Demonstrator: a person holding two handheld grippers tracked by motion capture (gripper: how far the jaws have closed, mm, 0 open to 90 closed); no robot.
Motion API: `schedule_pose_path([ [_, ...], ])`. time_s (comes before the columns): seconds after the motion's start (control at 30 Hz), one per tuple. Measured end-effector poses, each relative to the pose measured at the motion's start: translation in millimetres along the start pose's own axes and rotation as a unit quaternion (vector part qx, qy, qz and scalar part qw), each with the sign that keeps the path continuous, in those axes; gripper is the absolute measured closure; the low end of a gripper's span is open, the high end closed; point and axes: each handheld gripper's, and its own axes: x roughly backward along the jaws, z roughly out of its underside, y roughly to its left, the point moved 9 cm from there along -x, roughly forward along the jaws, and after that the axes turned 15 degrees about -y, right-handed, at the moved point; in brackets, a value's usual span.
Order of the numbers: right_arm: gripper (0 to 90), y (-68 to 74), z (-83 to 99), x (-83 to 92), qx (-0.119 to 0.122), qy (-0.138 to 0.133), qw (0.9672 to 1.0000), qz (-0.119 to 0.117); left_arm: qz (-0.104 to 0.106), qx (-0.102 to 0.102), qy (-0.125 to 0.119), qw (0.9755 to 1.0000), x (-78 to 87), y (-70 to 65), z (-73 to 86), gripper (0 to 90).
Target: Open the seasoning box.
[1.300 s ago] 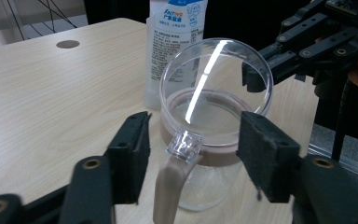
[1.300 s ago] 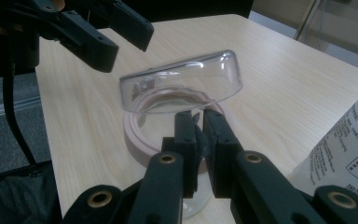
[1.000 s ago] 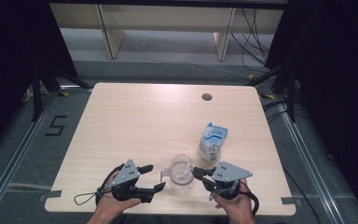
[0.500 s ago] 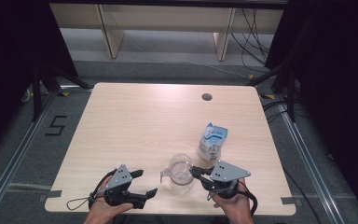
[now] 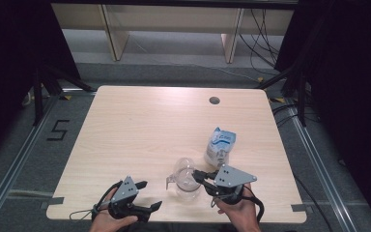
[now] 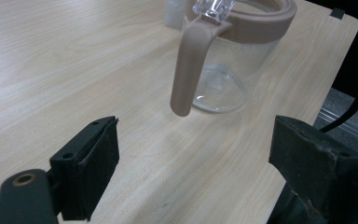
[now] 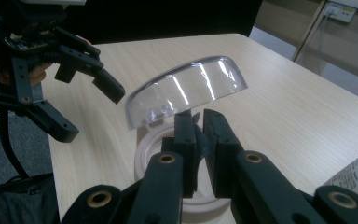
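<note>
A clear pitcher (image 5: 186,180) with a beige rim (image 7: 154,144) and beige handle (image 6: 189,65) stands near the table's front edge. My right gripper (image 5: 196,175) is at the pitcher's right side, shut on the tab of its clear hinged lid (image 7: 186,91), which is tilted up above the rim. My left gripper (image 5: 149,195) is low at the front left, a short way from the handle. Its jaws have just been opening and stand open with nothing between them. In the left gripper view the handle hangs ahead of that gripper (image 6: 200,149), untouched.
A white and blue bag (image 5: 221,146) stands just behind and to the right of the pitcher. The wooden table (image 5: 140,130) has a round cable hole (image 5: 214,100) at the back. Both hands are at the front edge.
My left gripper has drawn back to the left and toward the front edge, away from the pitcher's handle, and its jaws have widened. The right gripper and the raised lid have stayed put.
</note>
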Motion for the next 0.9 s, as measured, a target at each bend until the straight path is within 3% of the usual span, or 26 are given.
schedule_pose_path([
  [0.13,84.5,0.7,-3.5,-1.9,0.008,-0.001,1.0000,-0.005,0.004,-0.003,0.000,1.0000,0.2,-1.3,1.7,15.1],
  [0.2,84.5,2.8,-4.7,-3.7,0.002,-0.002,1.0000,-0.004,0.001,-0.016,0.013,0.9998,2.1,1.5,4.1,15.0],
  [0.23,84.5,2.2,-5.8,-4.5,0.010,-0.004,0.9999,-0.007,-0.001,-0.009,0.012,0.9999,1.8,0.9,4.7,15.1],
  [0.4,84.4,6.0,-8.5,-8.1,0.004,-0.005,0.9999,-0.009,0.000,-0.002,-0.003,1.0000,-0.6,-1.7,4.5,15.0],
  [0.43,84.4,5.8,-9.2,-8.5,0.008,-0.005,0.9999,-0.009,-0.004,0.008,-0.002,1.0000,-0.2,-2.7,4.9,15.1],
  [0.9,83.8,16.1,-12.1,-17.8,0.012,-0.003,0.9996,-0.024,-0.002,0.005,-0.001,1.0000,0.7,-0.8,4.3,15.0],
])
